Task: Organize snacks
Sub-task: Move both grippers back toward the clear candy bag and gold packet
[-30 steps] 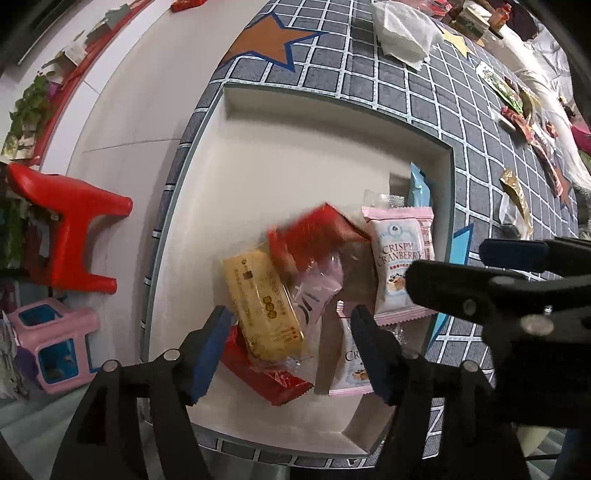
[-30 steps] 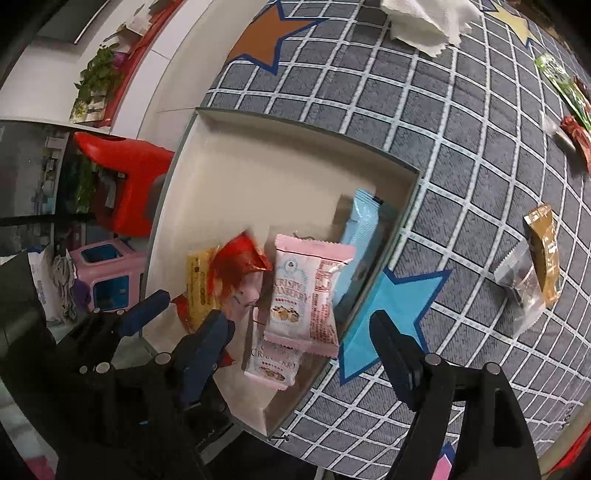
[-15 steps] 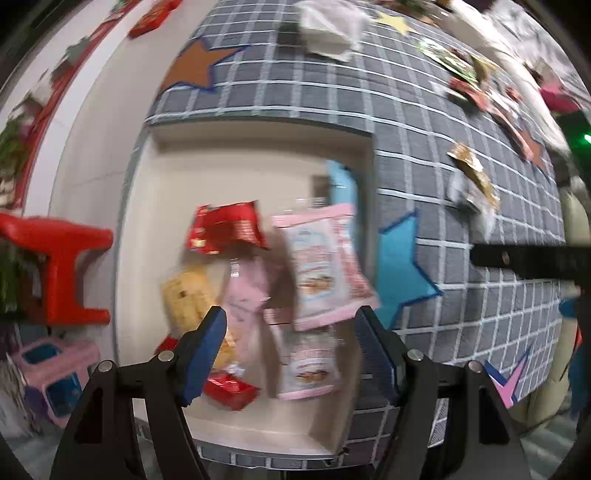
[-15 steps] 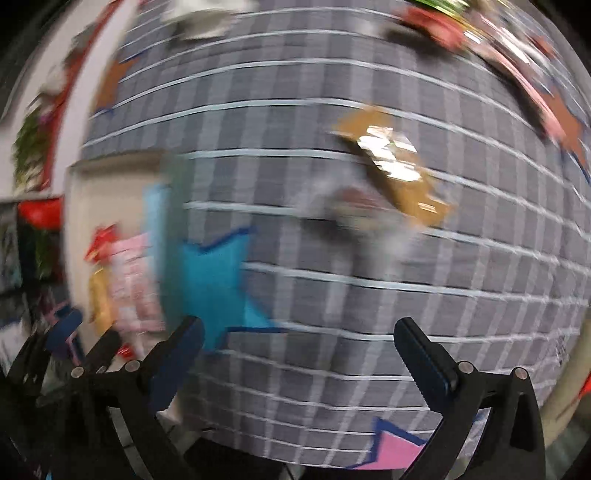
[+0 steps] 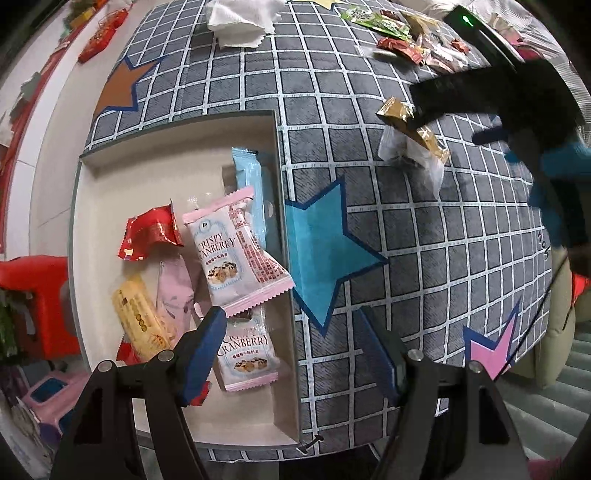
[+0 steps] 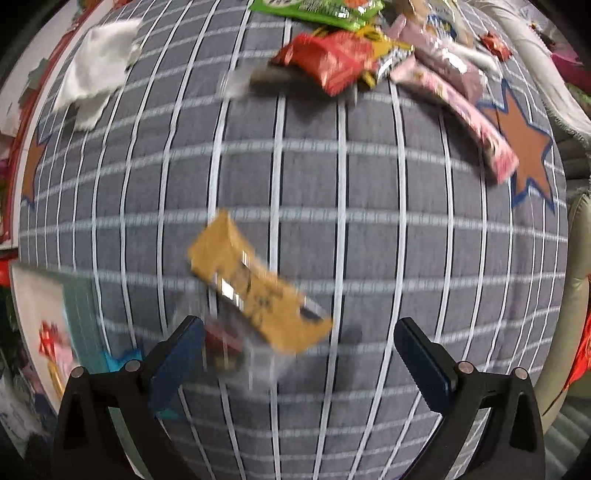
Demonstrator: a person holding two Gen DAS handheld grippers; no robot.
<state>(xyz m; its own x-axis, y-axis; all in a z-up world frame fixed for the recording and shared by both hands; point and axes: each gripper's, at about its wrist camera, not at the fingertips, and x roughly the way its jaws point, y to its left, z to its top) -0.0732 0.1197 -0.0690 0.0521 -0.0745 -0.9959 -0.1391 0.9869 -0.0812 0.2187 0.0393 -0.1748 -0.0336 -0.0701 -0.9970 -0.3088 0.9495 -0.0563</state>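
Observation:
A cream tray [image 5: 173, 136] holds several snacks: two pink Crispy Cranberry packets [image 5: 231, 254], a light blue packet [image 5: 247, 173], a red packet [image 5: 151, 232] and a yellow bar [image 5: 138, 317]. My left gripper [image 5: 295, 347] hangs open above the tray's right wall, nothing between its fingers. My right gripper [image 6: 299, 354] is open wide over the checked cloth. Below it lie a gold packet [image 6: 258, 291] and a clear wrapper [image 6: 236, 354], neither gripped. In the left wrist view the right gripper [image 5: 454, 118] hovers over that gold packet [image 5: 397, 110].
A heap of loose snacks lies at the cloth's far side: a red packet [image 6: 325, 62], a green one [image 6: 314, 11], a long pink one [image 6: 465, 122]. A white tissue [image 6: 96, 66] sits at the far left. A red stool [image 5: 29, 291] stands on the floor beside the tray.
The red packet has dropped into the tray. My left gripper shifted right to the tray's edge. My right gripper swung away from the tray to above the gold packet, jaws wider.

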